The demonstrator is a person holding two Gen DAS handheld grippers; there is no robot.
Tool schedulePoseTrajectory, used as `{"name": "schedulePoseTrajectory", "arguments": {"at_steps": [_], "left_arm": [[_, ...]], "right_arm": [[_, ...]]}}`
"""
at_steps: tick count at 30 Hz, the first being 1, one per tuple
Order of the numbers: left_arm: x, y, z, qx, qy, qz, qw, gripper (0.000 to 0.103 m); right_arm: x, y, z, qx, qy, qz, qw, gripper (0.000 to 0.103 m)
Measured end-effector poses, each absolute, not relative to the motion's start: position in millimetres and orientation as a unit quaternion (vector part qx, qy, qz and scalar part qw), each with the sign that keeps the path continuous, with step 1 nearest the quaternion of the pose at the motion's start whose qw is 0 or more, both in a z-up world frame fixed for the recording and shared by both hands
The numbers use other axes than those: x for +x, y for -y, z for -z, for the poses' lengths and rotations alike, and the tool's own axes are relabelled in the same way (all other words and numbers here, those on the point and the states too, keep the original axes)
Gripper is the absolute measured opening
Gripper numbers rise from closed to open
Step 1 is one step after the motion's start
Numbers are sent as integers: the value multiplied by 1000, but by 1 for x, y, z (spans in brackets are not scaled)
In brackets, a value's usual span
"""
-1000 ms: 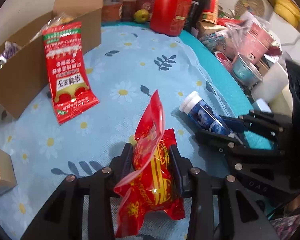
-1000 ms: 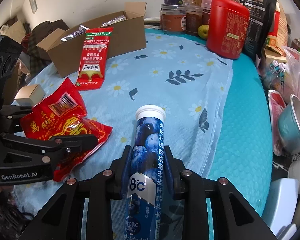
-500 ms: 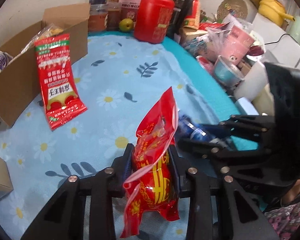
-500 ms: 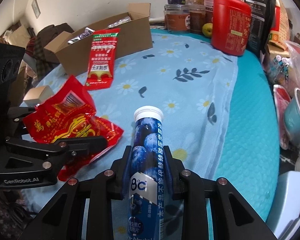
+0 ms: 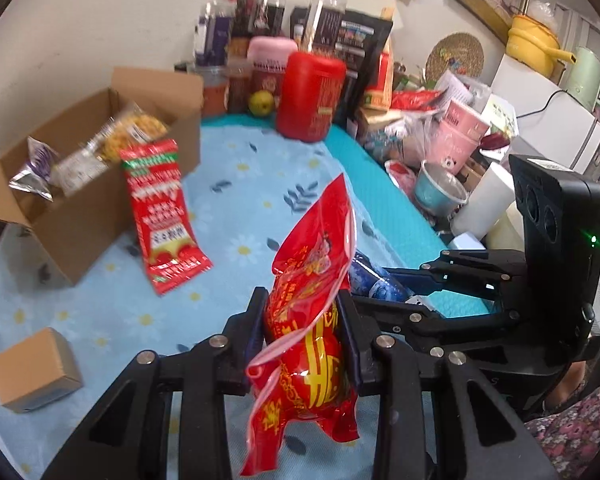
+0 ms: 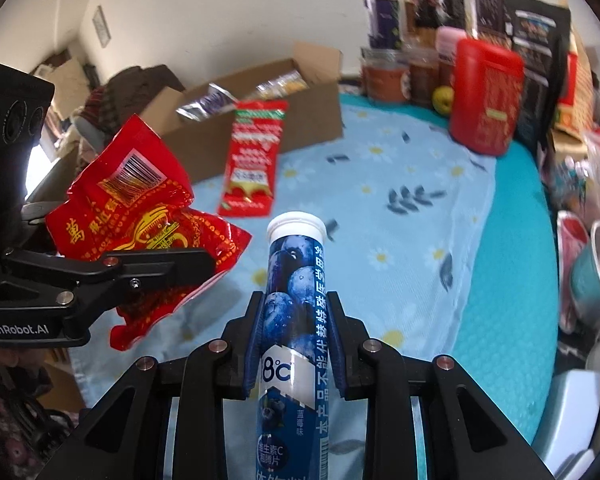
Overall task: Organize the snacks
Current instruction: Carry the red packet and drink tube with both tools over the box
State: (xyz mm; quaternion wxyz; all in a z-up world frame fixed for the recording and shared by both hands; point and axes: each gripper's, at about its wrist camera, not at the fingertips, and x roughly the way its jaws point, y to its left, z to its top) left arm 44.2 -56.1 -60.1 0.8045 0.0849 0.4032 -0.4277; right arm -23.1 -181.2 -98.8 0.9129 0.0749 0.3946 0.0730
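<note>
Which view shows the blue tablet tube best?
The right wrist view: the blue tablet tube runs up the frame centre, white cap and label visible, clamped in the right tool. The left wrist view catches only a blurred sliver behind the red snack bag.

We read "GenRobot.AI" in white on the black arm of the left gripper (image 6: pixel 188 264), seen from the right wrist. The blue tube (image 6: pixel 294 320) carried "8°C" in a white band, with Chinese characters running up its side and "维生素C" lower down. The crumpled red bag (image 6: pixel 140 216) bore a barcode, its digits too small to read, and gold Chinese characters, among them "萬". The long red sachet (image 6: pixel 254 164) had print too blurred for us to make out
</note>
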Motion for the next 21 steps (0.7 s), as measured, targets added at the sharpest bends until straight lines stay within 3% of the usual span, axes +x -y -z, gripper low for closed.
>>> {"name": "schedulePoseTrajectory", "arguments": {"at_steps": [21], "left_arm": [[41,-23,23,17,-373,340,863,33]], "right_arm": [[5,125,43,5,-349,-182,919,29]]}}
